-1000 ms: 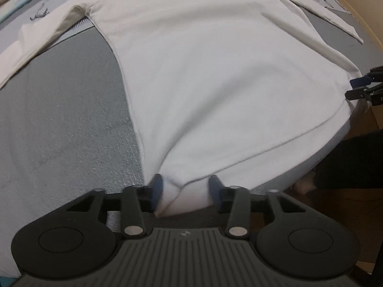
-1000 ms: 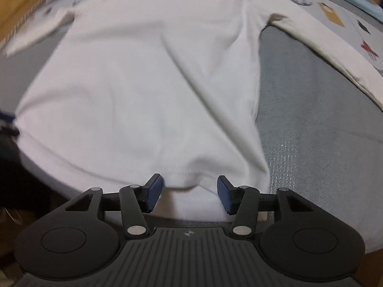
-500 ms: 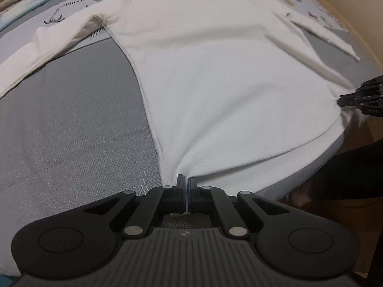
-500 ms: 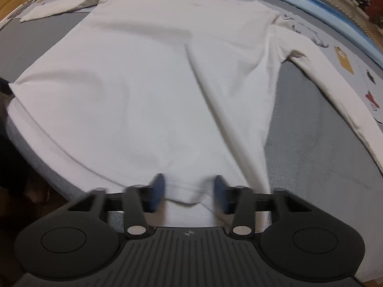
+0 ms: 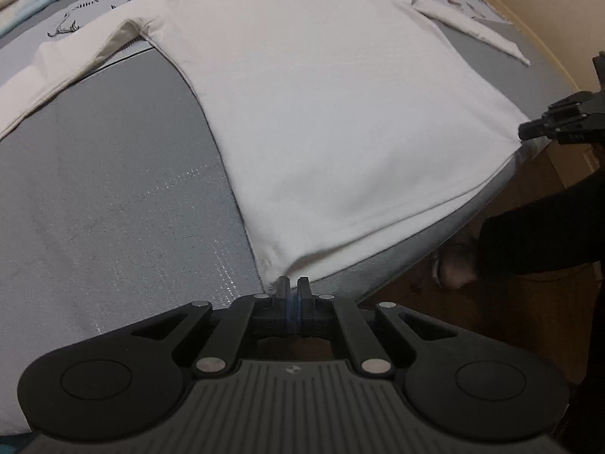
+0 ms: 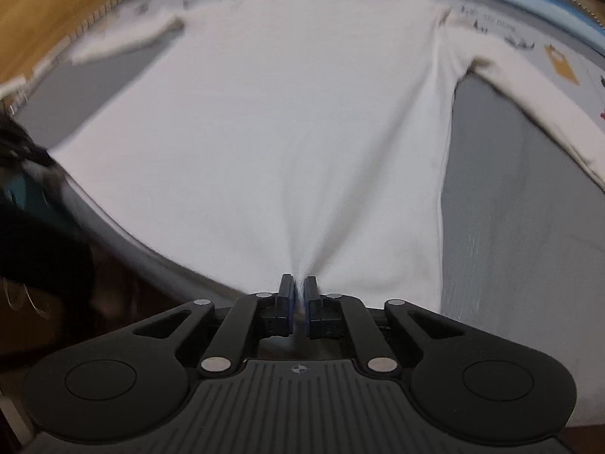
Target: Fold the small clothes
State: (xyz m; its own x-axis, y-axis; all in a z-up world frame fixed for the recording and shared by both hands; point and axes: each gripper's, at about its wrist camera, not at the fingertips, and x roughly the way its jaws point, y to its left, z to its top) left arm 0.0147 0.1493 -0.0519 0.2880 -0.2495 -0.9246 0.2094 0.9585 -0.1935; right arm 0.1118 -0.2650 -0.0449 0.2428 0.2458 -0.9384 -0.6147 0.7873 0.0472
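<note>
A white long-sleeved shirt lies flat on a grey mat, neck far from me, sleeves spread out to both sides. My left gripper is shut on the shirt's near hem corner, and small creases run into its pads. In the right wrist view the shirt puckers into my right gripper, which is shut on the hem near the other corner. That right gripper also shows at the right edge of the left wrist view, pinching the cloth. The right wrist view is blurred.
The grey mat lies over a printed sheet with a light blue border. The mat's near edge drops to a brown floor. A person's dark sleeve and hand are below the edge. A wooden surface stands at the far left.
Both grippers went from open around the hem to shut on it, the left first. Both have since lifted a little, drawing the cloth into creases.
</note>
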